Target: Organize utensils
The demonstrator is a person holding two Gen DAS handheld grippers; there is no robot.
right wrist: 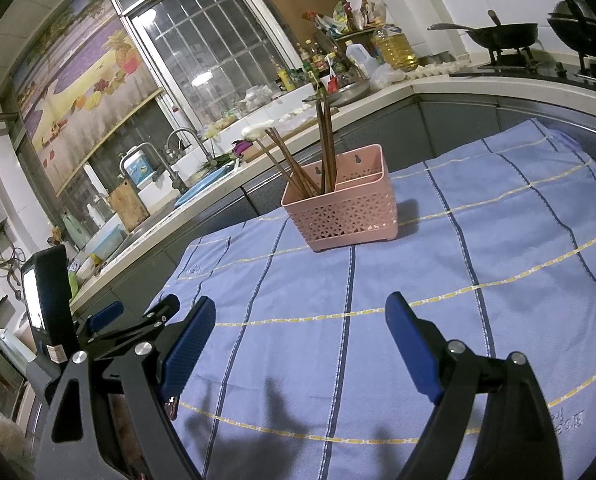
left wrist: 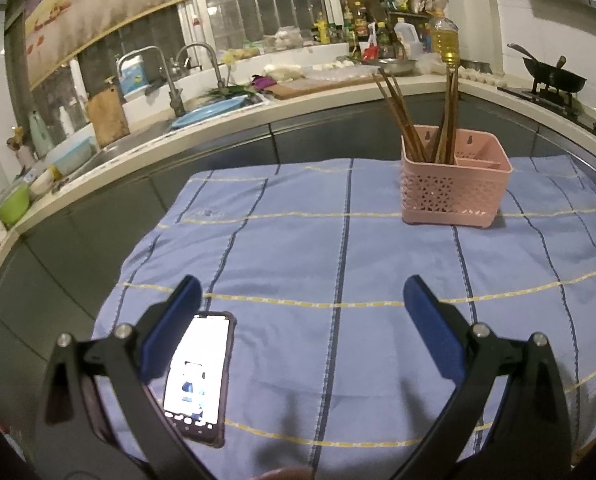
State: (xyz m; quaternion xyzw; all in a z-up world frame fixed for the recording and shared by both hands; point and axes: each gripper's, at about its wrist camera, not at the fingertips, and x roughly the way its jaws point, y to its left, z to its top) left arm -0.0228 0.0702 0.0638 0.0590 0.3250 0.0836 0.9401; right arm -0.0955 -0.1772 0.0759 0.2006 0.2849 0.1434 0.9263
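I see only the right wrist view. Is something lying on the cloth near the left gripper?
Observer: Yes. A phone lies flat on the cloth, screen lit, partly behind the left gripper's left finger.
Operator: Does that gripper hold anything?
Observer: No. It is open, and only bare cloth shows between its two fingers.

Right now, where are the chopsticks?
The chopsticks stand upright in the left compartment of the pink basket, at the far side of the blue cloth, right of centre in the left wrist view; both tongs are open and empty.
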